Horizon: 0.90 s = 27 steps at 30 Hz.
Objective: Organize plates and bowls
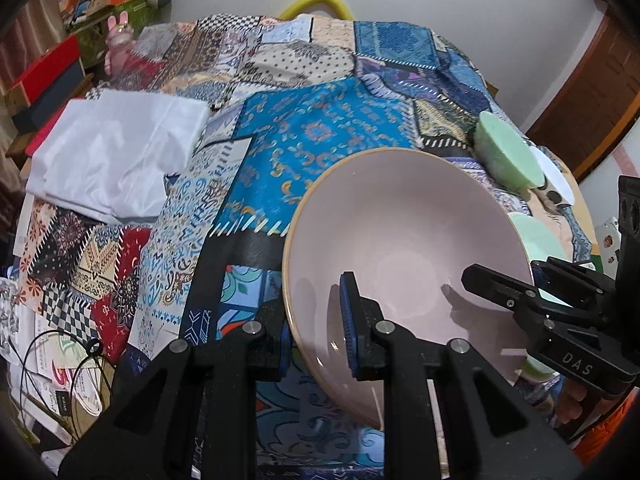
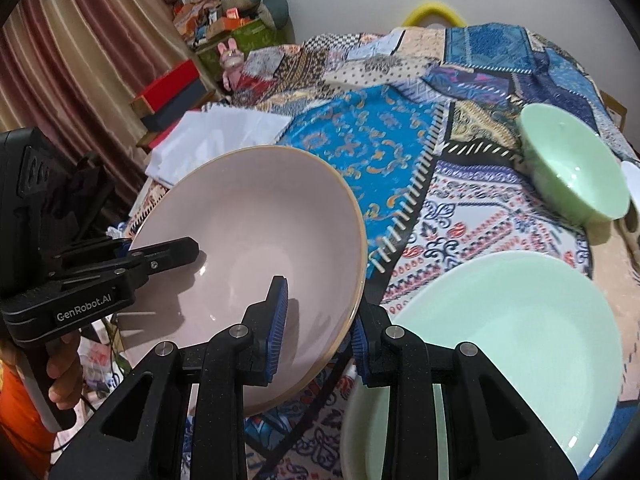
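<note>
Patchwork cloth point(image 2: 372, 140) of blue, red and cream prints covers the table beneath a plain white wall. Above it a large pale pink ceramic bowl point(image 2: 256, 240) with a tan rim is held clear of the cloth, tilted so its opening faces up and toward both cameras. Its underside is hidden.

The left gripper point(image 1: 316, 336) pinches the bowl's rim, one blue pad inside and one outside. The right gripper point(image 2: 318, 328) clamps the opposite rim the same way.

To the right, a pale green shallow plate point(image 2: 520, 332) lies on the cloth, its near edge cut off behind the right gripper's finger. A small pale green bowl point(image 2: 572, 176) stands beyond it. A folded white cloth point(image 1: 116, 156) lies at the far left.
</note>
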Each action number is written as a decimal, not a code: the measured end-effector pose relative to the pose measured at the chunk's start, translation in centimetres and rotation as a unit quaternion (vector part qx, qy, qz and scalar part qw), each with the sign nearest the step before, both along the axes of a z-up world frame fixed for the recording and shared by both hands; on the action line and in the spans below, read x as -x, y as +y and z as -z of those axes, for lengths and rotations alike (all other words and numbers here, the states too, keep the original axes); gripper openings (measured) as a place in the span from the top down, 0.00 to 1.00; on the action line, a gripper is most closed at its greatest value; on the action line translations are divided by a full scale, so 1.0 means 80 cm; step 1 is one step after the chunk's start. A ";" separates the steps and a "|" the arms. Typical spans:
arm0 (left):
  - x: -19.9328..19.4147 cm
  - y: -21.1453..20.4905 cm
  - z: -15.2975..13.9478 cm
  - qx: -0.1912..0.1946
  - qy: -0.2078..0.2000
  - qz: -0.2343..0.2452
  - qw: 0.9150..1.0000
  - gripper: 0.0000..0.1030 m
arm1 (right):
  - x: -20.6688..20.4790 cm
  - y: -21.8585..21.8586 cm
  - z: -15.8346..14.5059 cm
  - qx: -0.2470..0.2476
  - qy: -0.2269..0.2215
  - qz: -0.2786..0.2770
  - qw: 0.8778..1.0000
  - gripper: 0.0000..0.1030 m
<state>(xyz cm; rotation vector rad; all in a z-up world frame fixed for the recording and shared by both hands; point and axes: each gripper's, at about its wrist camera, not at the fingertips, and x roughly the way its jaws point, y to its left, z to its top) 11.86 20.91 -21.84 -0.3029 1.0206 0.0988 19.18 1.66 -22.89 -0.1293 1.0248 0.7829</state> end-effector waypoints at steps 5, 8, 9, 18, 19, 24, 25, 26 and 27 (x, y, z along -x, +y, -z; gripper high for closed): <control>-0.003 0.009 0.019 0.007 0.011 -0.002 1.000 0.80 | -0.002 0.009 0.012 0.012 0.009 -0.003 1.000 0.74; -0.003 0.012 0.027 0.010 0.015 -0.001 1.000 0.80 | -0.004 0.012 0.014 0.016 0.008 -0.004 1.000 0.74; -0.002 0.012 0.028 0.010 0.014 0.000 1.000 0.80 | -0.004 0.012 0.014 0.016 0.009 -0.004 1.000 0.74; -0.001 0.010 0.029 0.003 0.019 0.000 1.000 0.80 | -0.003 0.014 0.014 0.023 0.009 -0.012 1.000 0.72; 0.000 0.009 0.028 0.000 0.018 -0.001 1.000 0.80 | -0.003 0.014 0.013 0.025 0.007 -0.011 1.000 0.72; 0.009 0.005 0.008 -0.027 0.003 -0.004 1.000 0.80 | -0.002 0.000 -0.003 0.016 -0.011 -0.004 1.000 0.71; 0.011 0.006 0.004 -0.030 0.000 -0.005 1.000 0.80 | -0.002 -0.002 -0.006 0.014 -0.013 -0.002 1.000 0.71; 0.013 0.006 -0.001 -0.032 -0.002 -0.006 0.999 0.80 | -0.001 -0.007 -0.012 0.009 -0.018 0.000 1.000 0.71; 0.015 0.005 -0.007 -0.035 -0.006 -0.008 0.999 0.80 | -0.001 -0.011 -0.016 0.003 -0.021 0.001 1.000 0.71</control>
